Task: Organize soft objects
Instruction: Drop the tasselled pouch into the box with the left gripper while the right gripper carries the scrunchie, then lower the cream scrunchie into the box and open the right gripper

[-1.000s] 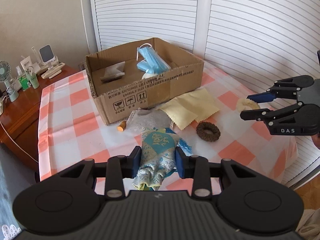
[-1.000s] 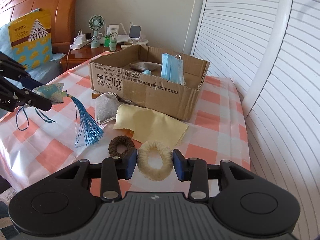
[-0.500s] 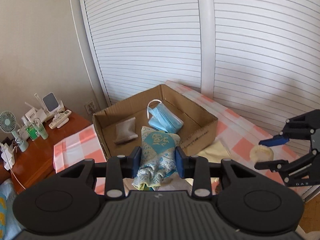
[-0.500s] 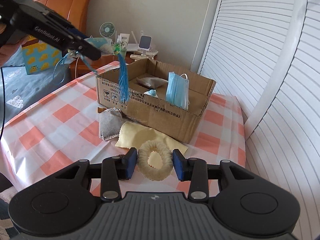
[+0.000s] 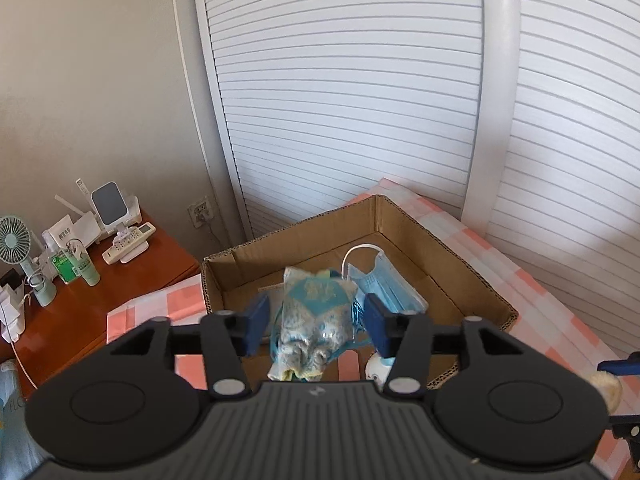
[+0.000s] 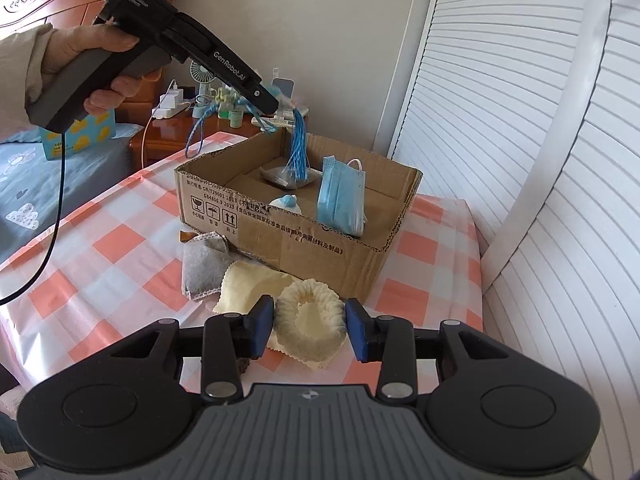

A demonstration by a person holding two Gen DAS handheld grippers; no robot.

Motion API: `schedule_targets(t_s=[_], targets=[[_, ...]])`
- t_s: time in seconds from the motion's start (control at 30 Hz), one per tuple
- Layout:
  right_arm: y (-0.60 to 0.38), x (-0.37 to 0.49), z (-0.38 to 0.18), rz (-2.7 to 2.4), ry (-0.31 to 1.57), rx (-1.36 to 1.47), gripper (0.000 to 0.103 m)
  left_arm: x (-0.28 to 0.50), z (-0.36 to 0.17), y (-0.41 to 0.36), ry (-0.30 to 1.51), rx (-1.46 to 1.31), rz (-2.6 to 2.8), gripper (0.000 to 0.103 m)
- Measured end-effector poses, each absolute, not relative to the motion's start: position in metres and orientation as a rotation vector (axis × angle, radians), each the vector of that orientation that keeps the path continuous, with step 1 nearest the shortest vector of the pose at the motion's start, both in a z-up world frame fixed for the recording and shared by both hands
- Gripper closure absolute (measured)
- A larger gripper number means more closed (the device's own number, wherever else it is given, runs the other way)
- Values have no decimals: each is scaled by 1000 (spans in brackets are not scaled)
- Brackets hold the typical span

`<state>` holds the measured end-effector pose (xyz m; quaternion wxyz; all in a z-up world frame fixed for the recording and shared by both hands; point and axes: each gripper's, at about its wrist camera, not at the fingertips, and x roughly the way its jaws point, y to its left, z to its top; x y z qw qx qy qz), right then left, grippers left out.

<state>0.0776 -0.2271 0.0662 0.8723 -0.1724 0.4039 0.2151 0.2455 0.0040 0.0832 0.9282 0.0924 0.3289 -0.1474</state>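
White louvred doors back a checked desk bearing a box. Over it the left hand-held gripper has just been opening, its jaws now clear of the sachet between them. The right hand-held gripper clamps a cream scrunchie above the desk.

Cardboard box sat on checked table, holding face mask at right, flat pouch toward back. Pouch and cloth lay before box, left of scrunchie. Nightstand stood left of table.
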Motion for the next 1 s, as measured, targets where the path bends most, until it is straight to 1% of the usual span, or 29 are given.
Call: schedule_targets(t_s=[0.03, 0.07, 0.13, 0.27, 0.33, 0.37, 0.4, 0.57, 0.73, 1.0], targets=[[-227, 78, 66, 448, 844, -361, 59, 243, 81, 5, 668, 188, -300, 29], [-226, 78, 67, 449, 845, -361, 59, 240, 78, 6, 663, 193, -294, 24], [-225, 79, 67, 452, 844, -363, 59, 231, 76, 8, 658, 190, -273, 23], [-222, 80, 69, 455, 838, -364, 59, 198, 72, 16, 667, 144, -259, 15], [-219, 81, 71, 457, 834, -362, 59, 176, 68, 19, 662, 139, -239, 13], [-218, 82, 71, 457, 832, -361, 59, 165, 65, 20, 659, 135, -228, 10], [-217, 83, 72, 458, 831, -358, 59, 154, 62, 22, 657, 128, -214, 8], [-213, 93, 77, 458, 822, -341, 59, 107, 47, 28, 648, 97, -158, 3], [-209, 108, 82, 449, 812, -318, 59, 78, 34, 24, 654, 106, -106, 3], [-198, 144, 86, 434, 803, -322, 59, 54, 19, 14, 676, 125, -127, 3]])
